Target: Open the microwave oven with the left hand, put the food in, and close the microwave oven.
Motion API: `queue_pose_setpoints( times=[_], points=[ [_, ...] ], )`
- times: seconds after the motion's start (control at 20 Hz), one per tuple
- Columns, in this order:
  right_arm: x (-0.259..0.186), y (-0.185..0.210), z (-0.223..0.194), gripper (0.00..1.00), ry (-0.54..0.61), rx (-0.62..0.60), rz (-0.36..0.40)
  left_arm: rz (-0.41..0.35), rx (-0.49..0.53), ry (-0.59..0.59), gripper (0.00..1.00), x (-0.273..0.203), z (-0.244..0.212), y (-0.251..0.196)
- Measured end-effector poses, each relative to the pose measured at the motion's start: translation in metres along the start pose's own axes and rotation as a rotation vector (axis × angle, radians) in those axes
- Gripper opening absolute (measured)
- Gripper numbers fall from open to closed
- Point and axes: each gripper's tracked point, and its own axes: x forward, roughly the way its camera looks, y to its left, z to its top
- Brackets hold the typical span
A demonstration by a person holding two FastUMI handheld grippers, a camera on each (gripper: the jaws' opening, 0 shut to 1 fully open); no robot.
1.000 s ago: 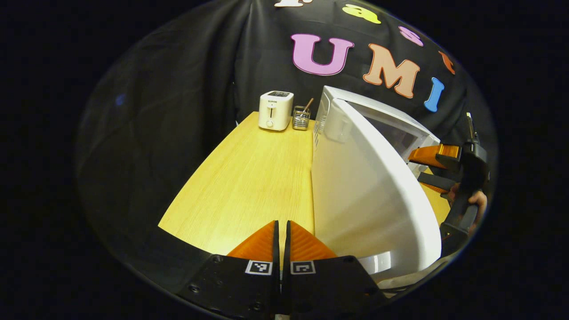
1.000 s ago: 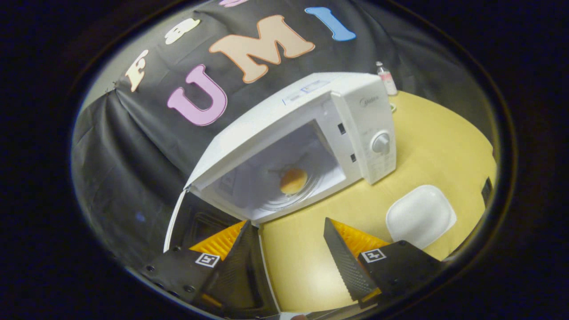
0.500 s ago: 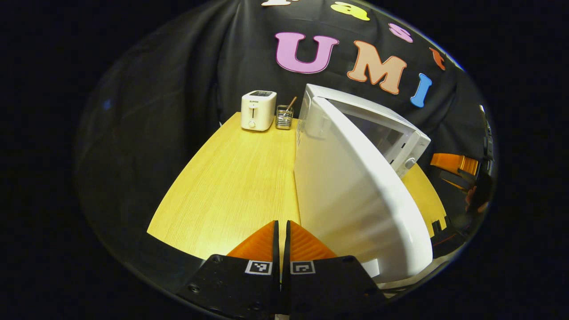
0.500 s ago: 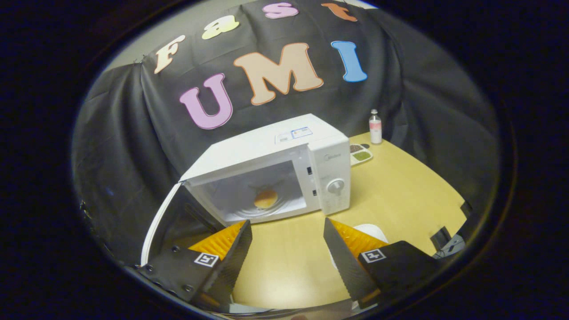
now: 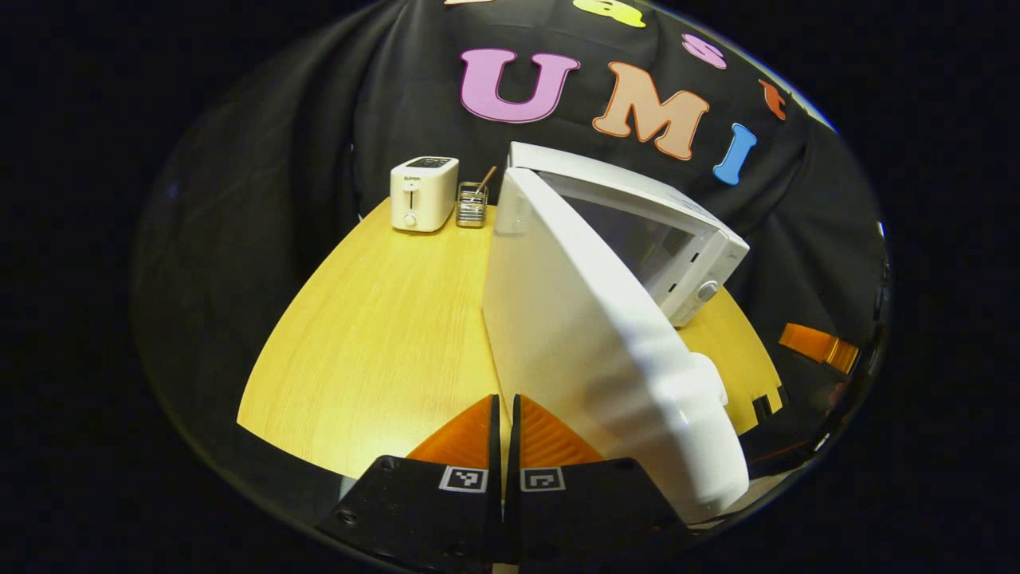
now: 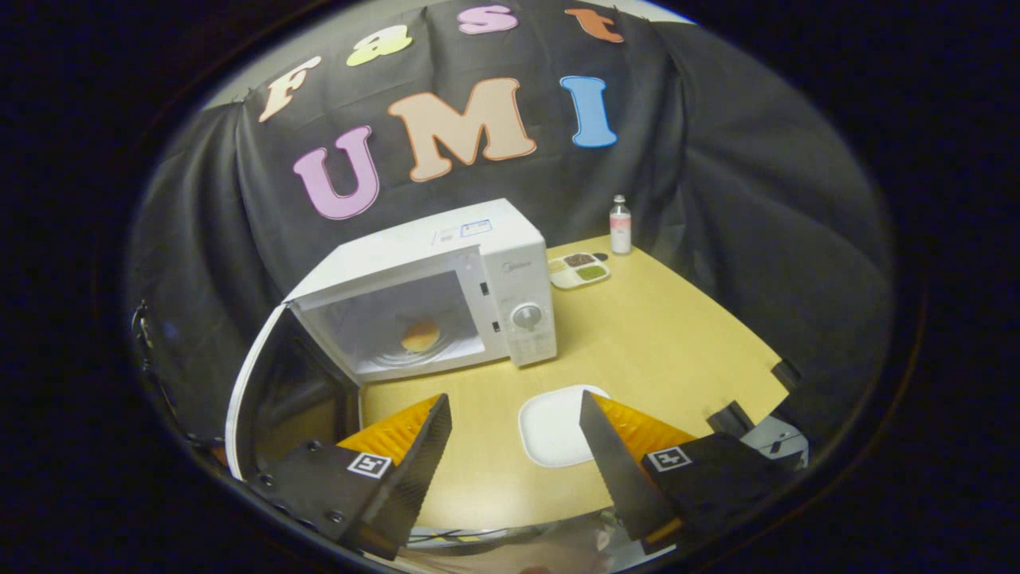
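Now the bun (image 6: pixel 420 334) sits inside the microwave (image 6: pixel 446 263), door (image 5: pixel 590 343) ajar for closing. Left tongs (image 5: pixel 504 430) clenched empty beside it; right tongs (image 6: pixel 514 434) released over the white plate (image 6: pixel 558 426).

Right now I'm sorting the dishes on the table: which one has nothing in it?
The plain white plate near the right gripper is bare. The divided tray beside the microwave, by the bottle, holds food in its compartments.
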Motion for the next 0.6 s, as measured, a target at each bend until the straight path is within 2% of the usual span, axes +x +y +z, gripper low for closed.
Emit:
queue_pose_setpoints(
  times=[0.25, 0.3, 0.35, 0.4, 0.45, 0.5, 0.6],
  points=[
    [-0.004, -0.038, 0.003, 0.92, 0.003, 0.019, -0.031, 0.010, 0.050, -0.012, 0.01, 0.008, 0.012, -0.024],
    [-0.004, -0.045, 0.003, 1.00, 0.008, 0.025, -0.033, 0.015, 0.052, -0.013, 0.01, 0.010, 0.016, -0.027],
    [-0.004, -0.051, 0.004, 1.00, 0.012, 0.033, -0.031, 0.020, 0.049, -0.017, 0.01, 0.011, 0.018, -0.032],
    [-0.004, -0.056, 0.005, 0.92, 0.014, 0.039, -0.028, 0.024, 0.049, -0.022, 0.01, 0.012, 0.022, -0.038],
    [-0.003, -0.061, 0.007, 1.00, 0.015, 0.041, -0.025, 0.027, 0.051, -0.027, 0.01, 0.013, 0.024, -0.045],
    [-0.001, -0.067, 0.009, 0.92, 0.017, 0.039, -0.025, 0.032, 0.057, -0.033, 0.01, 0.015, 0.028, -0.051],
    [0.002, -0.079, 0.012, 0.92, 0.020, 0.035, -0.028, 0.042, 0.067, -0.045, 0.01, 0.018, 0.032, -0.062]
  ],
)
